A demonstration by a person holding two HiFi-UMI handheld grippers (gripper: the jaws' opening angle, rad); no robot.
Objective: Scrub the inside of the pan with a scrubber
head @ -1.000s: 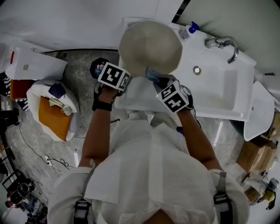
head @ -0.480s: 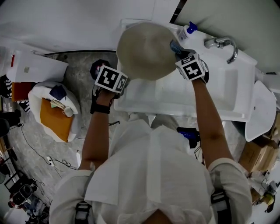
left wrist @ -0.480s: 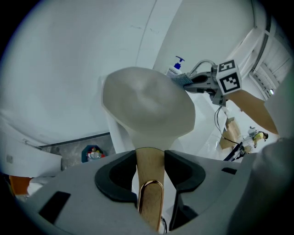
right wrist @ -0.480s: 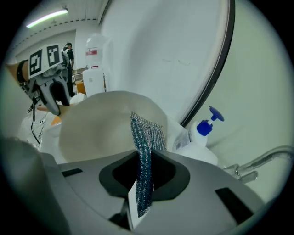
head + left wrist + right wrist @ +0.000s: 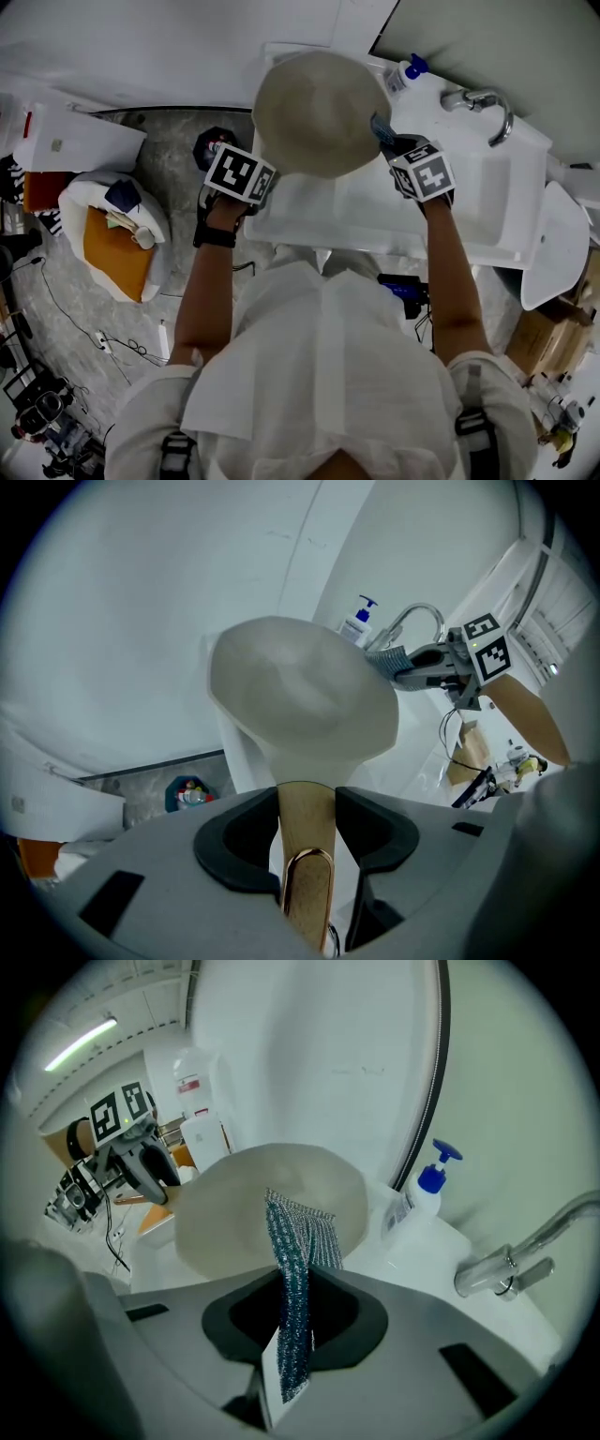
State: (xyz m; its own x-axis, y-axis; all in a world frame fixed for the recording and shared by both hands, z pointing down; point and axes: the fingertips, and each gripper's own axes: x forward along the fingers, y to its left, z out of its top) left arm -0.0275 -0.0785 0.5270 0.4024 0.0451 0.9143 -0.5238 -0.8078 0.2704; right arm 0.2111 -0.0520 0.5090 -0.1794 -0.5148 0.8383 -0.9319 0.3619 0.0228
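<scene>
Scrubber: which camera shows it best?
The right gripper view: the scrubber stands large and central, its blue mesh clear. The head view shows only a sliver beside the pan; the left gripper view, a small distant bit.

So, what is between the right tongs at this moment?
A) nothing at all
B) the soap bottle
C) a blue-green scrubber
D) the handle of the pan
C: the right gripper view shows the right tongs shut on the blue-green scrubber, while the pan handle sits in the left tongs.
</scene>
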